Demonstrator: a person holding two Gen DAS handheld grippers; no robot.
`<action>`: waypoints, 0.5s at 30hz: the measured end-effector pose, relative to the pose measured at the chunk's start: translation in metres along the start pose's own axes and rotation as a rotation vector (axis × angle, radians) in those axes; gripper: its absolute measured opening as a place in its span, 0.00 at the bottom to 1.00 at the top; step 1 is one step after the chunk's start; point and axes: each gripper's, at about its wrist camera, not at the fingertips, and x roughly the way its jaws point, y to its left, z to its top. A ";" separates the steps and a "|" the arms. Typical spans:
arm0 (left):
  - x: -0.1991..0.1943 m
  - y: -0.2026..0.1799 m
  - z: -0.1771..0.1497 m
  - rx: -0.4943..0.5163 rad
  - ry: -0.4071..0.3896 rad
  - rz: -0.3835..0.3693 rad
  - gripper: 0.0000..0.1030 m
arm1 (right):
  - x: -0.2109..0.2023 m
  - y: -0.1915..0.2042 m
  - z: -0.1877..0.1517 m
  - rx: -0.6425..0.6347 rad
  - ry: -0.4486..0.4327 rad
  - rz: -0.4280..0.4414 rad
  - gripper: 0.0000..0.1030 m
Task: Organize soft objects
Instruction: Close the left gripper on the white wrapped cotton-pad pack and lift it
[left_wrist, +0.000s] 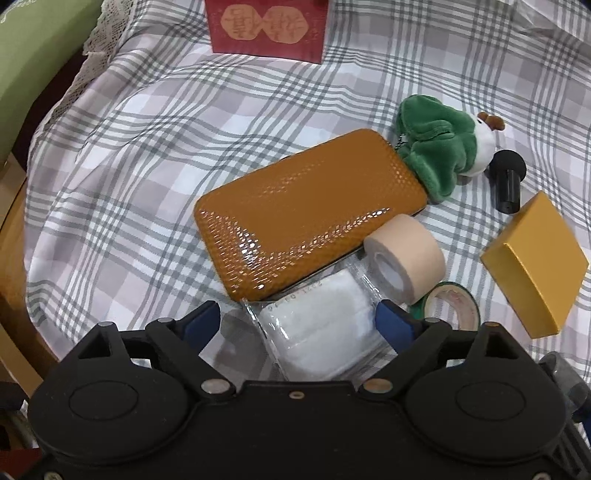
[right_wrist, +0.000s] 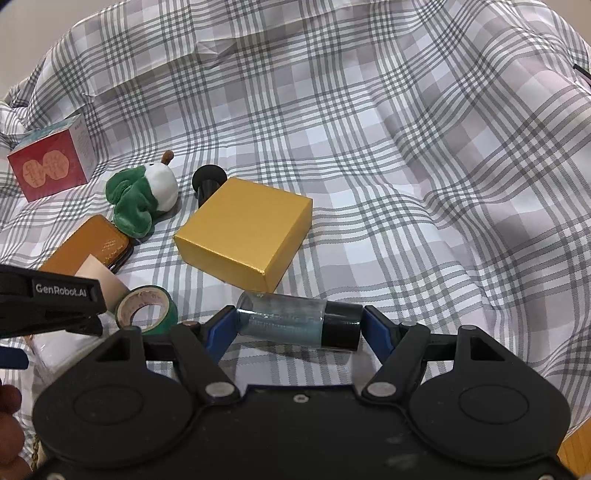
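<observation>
my left gripper (left_wrist: 299, 317) wide, straddling wrapped white pad pack (left_wrist: 325, 328), unpinched | ahead: orange case (left_wrist: 303, 210), 2 tape rolls (left_wrist: 406, 258), 1 plush (left_wrist: 443, 147) | my right gripper (right_wrist: 299, 325) clamps bottle (right_wrist: 295, 323); 1 yellow box (right_wrist: 243, 232) beyond

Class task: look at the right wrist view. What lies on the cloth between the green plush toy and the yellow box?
A small black cylinder, right beside the yellow box and just right of the green plush toy. The right wrist view shows it best.

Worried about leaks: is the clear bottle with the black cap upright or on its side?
On its side: clear bottle with black cap lies level between the right tongs.
</observation>
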 end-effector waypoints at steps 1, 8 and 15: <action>-0.001 0.002 -0.001 0.003 0.000 0.006 0.87 | -0.001 -0.001 0.000 0.000 0.000 0.000 0.69; -0.002 0.009 -0.006 -0.001 0.003 0.011 0.89 | 0.002 -0.001 -0.003 0.001 0.022 0.011 0.69; 0.009 0.001 -0.010 0.013 0.031 0.001 0.90 | 0.004 0.003 -0.005 -0.008 0.031 0.006 0.69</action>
